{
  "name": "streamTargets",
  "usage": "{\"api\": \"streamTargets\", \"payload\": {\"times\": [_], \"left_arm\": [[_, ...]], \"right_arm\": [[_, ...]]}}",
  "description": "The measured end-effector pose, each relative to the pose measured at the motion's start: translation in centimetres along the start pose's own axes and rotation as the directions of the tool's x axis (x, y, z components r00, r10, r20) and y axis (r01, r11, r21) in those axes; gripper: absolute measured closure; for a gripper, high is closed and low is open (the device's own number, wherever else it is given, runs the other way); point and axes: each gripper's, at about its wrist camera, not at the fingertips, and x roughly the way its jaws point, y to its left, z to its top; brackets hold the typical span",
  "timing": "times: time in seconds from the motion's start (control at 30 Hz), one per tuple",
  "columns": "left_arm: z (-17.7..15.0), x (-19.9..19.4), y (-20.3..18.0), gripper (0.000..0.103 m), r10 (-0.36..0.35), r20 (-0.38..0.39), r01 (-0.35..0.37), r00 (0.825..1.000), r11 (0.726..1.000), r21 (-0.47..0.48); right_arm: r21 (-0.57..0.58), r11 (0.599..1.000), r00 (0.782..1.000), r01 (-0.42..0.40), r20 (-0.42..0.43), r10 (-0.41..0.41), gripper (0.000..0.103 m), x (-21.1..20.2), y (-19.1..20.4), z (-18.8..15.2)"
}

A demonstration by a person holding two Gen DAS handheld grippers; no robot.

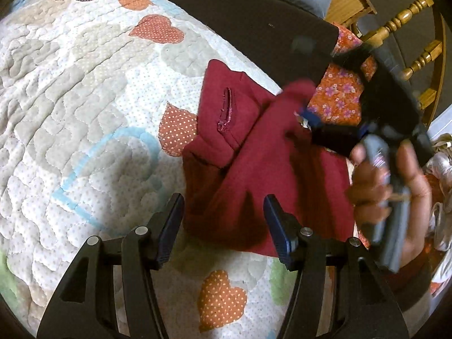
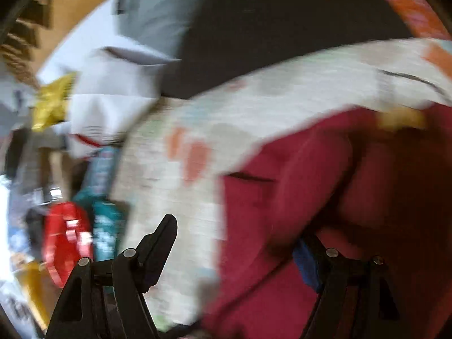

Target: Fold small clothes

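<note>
Quilted bedding lies under my left gripper (image 1: pixel 223 226), whose fingers stand wide and empty just over the near edge of the maroon garment (image 1: pixel 254 155). My right gripper (image 1: pixel 305 118) also looks spread, cloth draped over one finger, likely mid-fold; blur hides any grip. Around it, the quilt (image 1: pixel 84 113), a dark board (image 1: pixel 240 14), a wooden chair (image 1: pixel 409 28).

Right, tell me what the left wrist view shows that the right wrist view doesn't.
Only the left wrist view shows the right hand gripping its tool, the wooden spindles, and the open left claw just short of the maroon garment. Only the right wrist view shows the blurred clutter beyond the bed, including a red object, and the right claw spread wide. Both show the garment, the heart-patterned quilt and a dark panel.
</note>
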Motion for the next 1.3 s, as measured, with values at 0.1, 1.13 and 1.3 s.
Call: {"api": "streamTargets", "payload": {"times": [0.1,1.13,1.3], "left_arm": [[0.3,0.4,0.3,0.034,0.008,0.012,-0.008,1.0,1.0,-0.029],[1.1,4.4,-1.6,0.064,0.018,0.098,-0.014,0.995,0.999,-0.037],[2.1,2.6,-5.3,0.08,-0.085,0.097,0.081,0.992,0.996,0.045]], "right_arm": [[-0.09,0.993,0.997,-0.076,0.025,0.078,0.027,-0.3,2.6,0.5],[-0.638,0.572,0.692,0.516,-0.084,-0.717,0.046,13.7,4.8,-0.9],[-0.454,0.81,0.87,0.372,-0.133,-0.474,0.086,5.6,3.1,1.1]]}}
